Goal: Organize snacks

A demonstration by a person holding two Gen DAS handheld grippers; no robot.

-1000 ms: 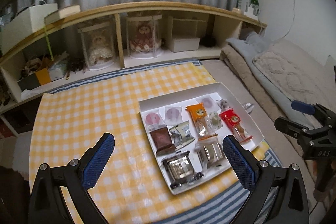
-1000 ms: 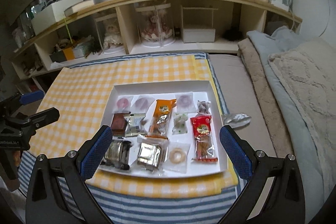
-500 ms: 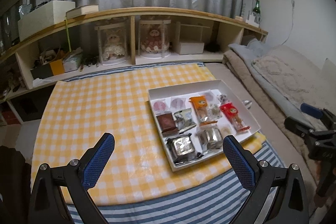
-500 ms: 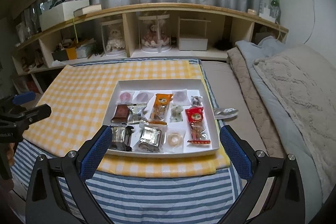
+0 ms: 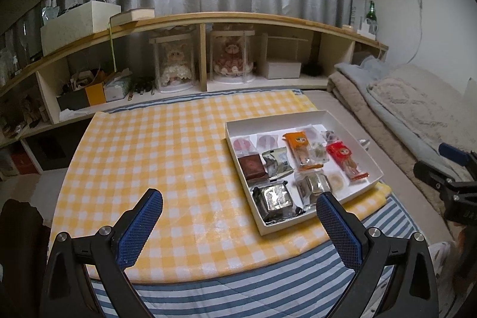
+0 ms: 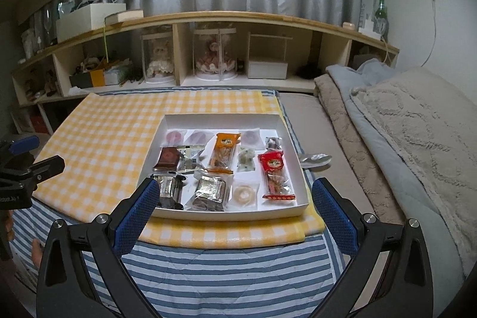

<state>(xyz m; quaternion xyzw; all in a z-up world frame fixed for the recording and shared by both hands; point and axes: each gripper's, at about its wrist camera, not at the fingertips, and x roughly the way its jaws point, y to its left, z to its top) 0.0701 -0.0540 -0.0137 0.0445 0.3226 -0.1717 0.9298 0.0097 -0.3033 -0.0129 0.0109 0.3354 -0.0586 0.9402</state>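
A white tray [image 6: 238, 212] [image 5: 277, 121] sits on the right part of a yellow checked cloth [image 5: 167, 157]. Inside lie several wrapped snacks: an orange packet [image 6: 225, 149], a red packet [image 6: 274, 172], a brown square [image 6: 168, 157], foil packs [image 6: 210, 189] and a clear-wrapped ring cookie [image 6: 244, 192]. One silver wrapper [image 6: 316, 159] lies outside the tray, to its right. My right gripper [image 6: 236, 187] hovers open and empty just in front of the tray. My left gripper [image 5: 238, 200] is open and empty over the cloth, left of the tray. Each gripper appears at the edge of the other's view: the right [image 5: 432, 160], the left [image 6: 41, 154].
The cloth covers a low table with a blue striped quilt [image 6: 226, 264] hanging at its front. A long wooden shelf [image 5: 208, 20] behind holds two cased dolls [image 5: 176, 67], boxes and clutter. Folded blankets and bedding [image 6: 402, 133] fill the right side. A bare foot [image 6: 37, 251] shows at bottom left.
Both grippers have drawn back and up from the tray, which looks smaller and farther away. Both stay open and empty. The snacks have not moved.
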